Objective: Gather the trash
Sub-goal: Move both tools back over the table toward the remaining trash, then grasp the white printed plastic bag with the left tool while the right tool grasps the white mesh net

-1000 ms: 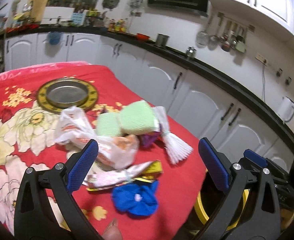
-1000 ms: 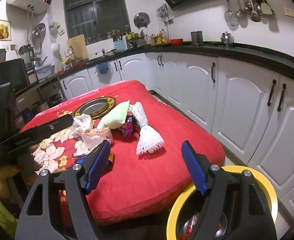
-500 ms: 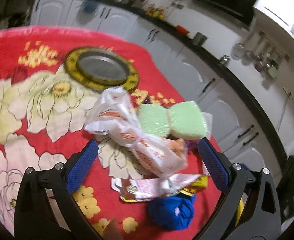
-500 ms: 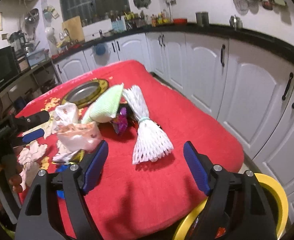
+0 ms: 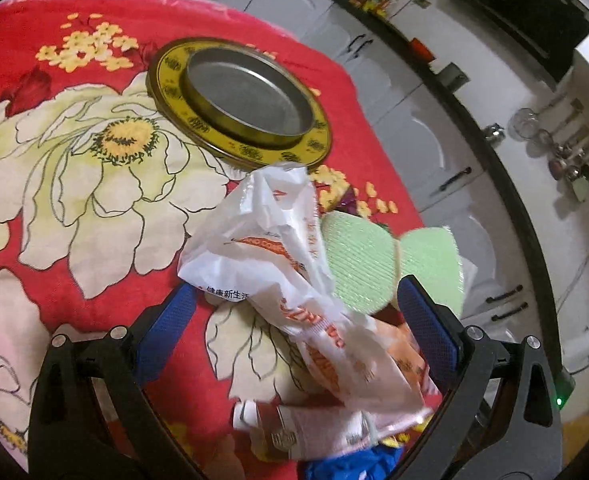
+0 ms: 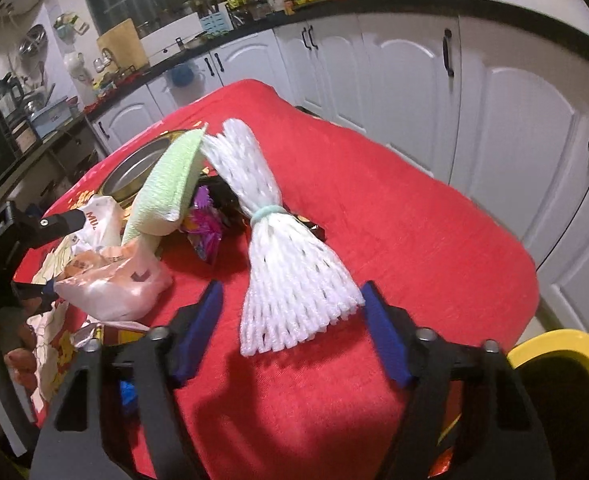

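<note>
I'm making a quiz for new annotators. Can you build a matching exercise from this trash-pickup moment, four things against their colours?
Things:
1. foam fruit net
2. plastic bag
3. sponge pads
4. bin rim

Colours:
A. yellow
B. pale green
C. plain white
D. white with orange print

Pairs: 1-C, 2-D, 3-B, 4-A
</note>
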`<state>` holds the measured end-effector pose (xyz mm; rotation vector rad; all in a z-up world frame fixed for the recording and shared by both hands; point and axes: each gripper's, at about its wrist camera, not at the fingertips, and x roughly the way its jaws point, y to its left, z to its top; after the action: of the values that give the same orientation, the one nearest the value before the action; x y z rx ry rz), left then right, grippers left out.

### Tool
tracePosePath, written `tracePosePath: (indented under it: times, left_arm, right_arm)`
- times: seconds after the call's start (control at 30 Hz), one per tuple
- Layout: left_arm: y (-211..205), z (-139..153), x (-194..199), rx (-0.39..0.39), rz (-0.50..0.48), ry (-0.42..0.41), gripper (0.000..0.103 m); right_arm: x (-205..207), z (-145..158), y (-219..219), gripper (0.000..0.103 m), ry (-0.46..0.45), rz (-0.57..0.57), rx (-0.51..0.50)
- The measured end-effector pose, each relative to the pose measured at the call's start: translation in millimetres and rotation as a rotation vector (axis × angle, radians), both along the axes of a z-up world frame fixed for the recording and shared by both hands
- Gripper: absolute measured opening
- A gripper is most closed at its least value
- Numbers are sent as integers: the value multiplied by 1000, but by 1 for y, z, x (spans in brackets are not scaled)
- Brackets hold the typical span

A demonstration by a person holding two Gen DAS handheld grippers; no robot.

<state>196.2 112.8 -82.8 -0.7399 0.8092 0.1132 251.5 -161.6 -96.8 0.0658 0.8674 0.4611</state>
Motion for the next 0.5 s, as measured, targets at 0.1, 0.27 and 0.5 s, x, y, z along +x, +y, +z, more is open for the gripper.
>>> tracePosePath:
  times: [0.1, 0.27, 0.5]
  left_arm:
    - [1, -6, 6, -5, 10, 26, 87]
    - [1, -12, 5, 33, 18, 49, 62]
    - [1, -9, -1, 20, -15, 15, 34]
  right_arm:
    - [1, -5, -1, 38, 19, -4, 10]
    - [-6, -9, -9, 18, 15, 1, 23]
    - [-29, -7, -27, 18, -7, -39, 51]
